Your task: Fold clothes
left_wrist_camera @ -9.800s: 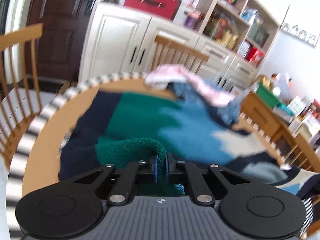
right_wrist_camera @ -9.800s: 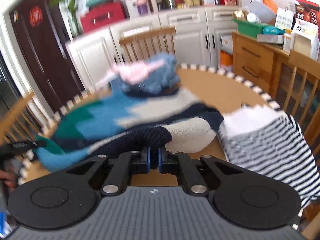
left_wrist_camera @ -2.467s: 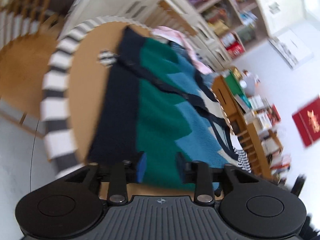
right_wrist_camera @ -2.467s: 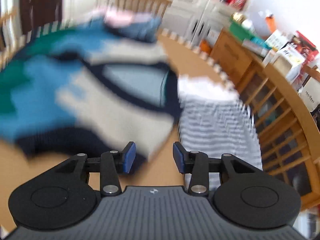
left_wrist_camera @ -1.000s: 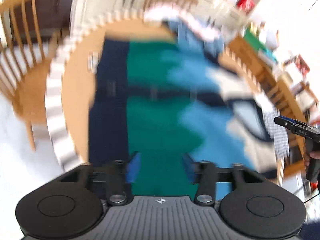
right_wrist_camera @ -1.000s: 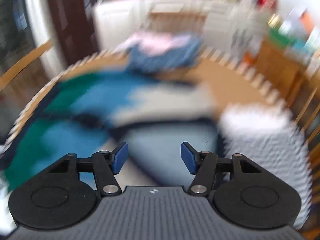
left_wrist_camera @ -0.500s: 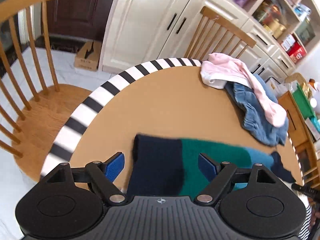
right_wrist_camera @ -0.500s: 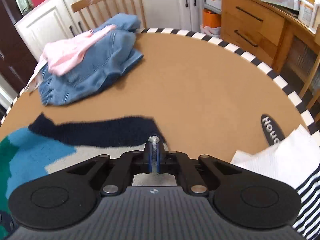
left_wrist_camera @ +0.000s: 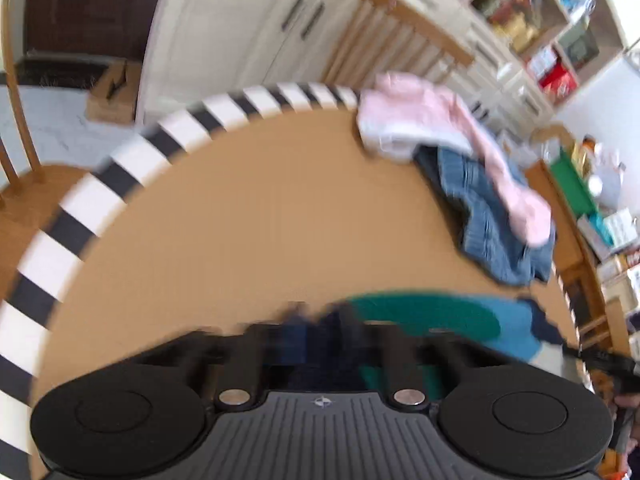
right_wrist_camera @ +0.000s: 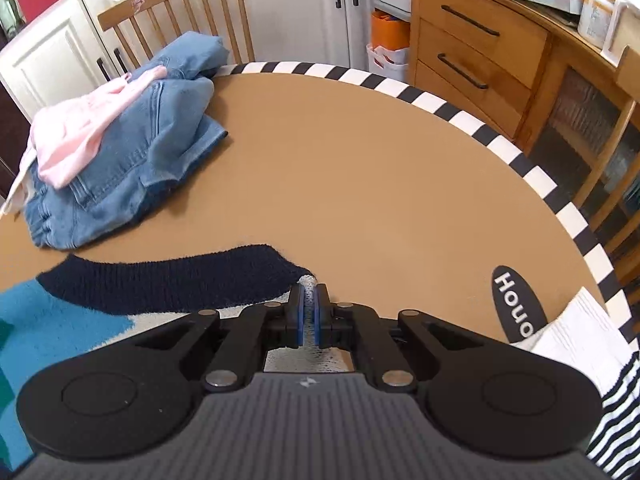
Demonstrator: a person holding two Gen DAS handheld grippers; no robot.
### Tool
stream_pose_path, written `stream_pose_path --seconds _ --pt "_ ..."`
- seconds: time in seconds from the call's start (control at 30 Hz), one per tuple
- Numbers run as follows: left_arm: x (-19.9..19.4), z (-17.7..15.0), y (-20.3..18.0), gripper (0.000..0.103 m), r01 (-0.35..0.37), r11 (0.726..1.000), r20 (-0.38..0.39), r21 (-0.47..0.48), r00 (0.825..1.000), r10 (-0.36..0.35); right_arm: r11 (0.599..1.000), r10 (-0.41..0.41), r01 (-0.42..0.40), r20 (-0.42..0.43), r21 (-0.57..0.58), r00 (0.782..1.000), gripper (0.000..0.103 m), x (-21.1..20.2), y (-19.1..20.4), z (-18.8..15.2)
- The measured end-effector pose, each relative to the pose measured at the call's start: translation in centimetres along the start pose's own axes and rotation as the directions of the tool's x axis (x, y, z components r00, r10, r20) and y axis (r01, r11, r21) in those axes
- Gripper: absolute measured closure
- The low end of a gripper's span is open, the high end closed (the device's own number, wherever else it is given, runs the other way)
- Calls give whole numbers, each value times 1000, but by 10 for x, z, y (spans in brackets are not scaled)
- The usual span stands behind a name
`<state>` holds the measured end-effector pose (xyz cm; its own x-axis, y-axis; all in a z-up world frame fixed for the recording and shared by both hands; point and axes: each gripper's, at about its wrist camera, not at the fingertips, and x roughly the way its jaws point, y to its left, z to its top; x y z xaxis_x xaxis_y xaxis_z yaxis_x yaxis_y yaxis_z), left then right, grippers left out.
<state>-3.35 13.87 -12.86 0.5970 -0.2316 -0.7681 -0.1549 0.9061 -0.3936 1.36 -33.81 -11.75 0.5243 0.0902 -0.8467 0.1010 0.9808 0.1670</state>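
Mid-fold on the sweater (right_wrist_camera: pixel 168 280), which lies at the near edge of the table (right_wrist_camera: pixel 360 168). My right gripper (right_wrist_camera: pixel 308 300) is pinching its cream corner; my left gripper (left_wrist_camera: pixel 320 336) is too blurry to call. Jeans (right_wrist_camera: pixel 132 152) and pink top (right_wrist_camera: pixel 76 136) not yet folded.

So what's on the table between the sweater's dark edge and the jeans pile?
Only bare tan tabletop, in the right wrist view: a narrow strip separates the sweater, pinched by the right gripper, from the jeans.
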Motion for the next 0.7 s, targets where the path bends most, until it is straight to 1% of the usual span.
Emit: stream_pose_path --seconds 0.07,0.1,0.13,0.17,0.2,0.23,0.27,0.33,0.37,0.4,0.43,0.47,0.5,0.53,0.57,0.6,0.63,0.67,0.7 --pt "2 -2 -8 90 -23 999 0 27 1000 23 1000 15 -15 17 2 1000 98 -4 1 2" --pt "-5 -1 -10 90 -69 996 49 60 997 66 999 34 -35 31 6 999 98 -6 3 3" --pt "-11 1 -12 91 -116 989 99 92 989 107 998 57 -58 43 13 997 98 -8 5 5" --pt "-15 4 -13 92 -173 977 142 128 978 155 997 79 -80 55 20 995 98 -10 7 7" --pt "-17 7 -15 93 -241 957 181 161 961 211 996 86 -87 72 10 994 98 -10 10 8" --pt "-13 10 -15 94 -277 943 195 182 950 242 998 53 -51 81 -34 995 98 -7 18 9" --pt "-9 14 -16 97 -312 928 210 202 940 271 997 22 -15 90 -76 996 98 -3 25 9" --pt "1 16 -17 97 -333 921 208 204 934 291 997 -21 27 82 -77 996 98 11 30 6" --pt "6 13 -19 97 -341 917 205 209 932 300 996 -42 48 78 -77 996 96 18 33 5" --pt "10 11 -21 97 -349 912 203 213 929 309 995 -54 62 98 -77 994 94 18 34 4" --pt "8 9 -20 96 -356 912 204 204 927 316 995 -67 74 102 -73 993 88 17 34 5" --pt "5 7 -20 94 -362 912 206 195 924 323 994 -79 87 107 -69 991 73 15 35 5" --pt "2 4 -20 87 -368 911 207 186 921 330 992 -94 103 121 -73 988 67 8 34 5" --pt "-1 2 -19 73 -374 911 209 176 918 337 990 -101 114 148 -81 984 64 -5 33 4" --pt "-12 1 -18 64 -370 916 222 155 917 333 991 -87 103 179 -85 980 64 -20 30 1" --pt "-27 -2 -17 49 -358 924 234 135 918 321 995 -41 58 204 -76 978 64 -40 25 -7" --pt "-45 -5 -16 42 -337 935 247 113 921 303 998 4 12 229 -67 973 64 -60 21 -14" --pt "-66 -15 -17 39 -316 945 248 85 925 287 998 49 -35 255 -60 966 63 -81 16 -21" --pt "-86 -24 -18 33 -295 954 249 57 930 272 995 94 -87 272 -40 958 61 -100 9 -36"
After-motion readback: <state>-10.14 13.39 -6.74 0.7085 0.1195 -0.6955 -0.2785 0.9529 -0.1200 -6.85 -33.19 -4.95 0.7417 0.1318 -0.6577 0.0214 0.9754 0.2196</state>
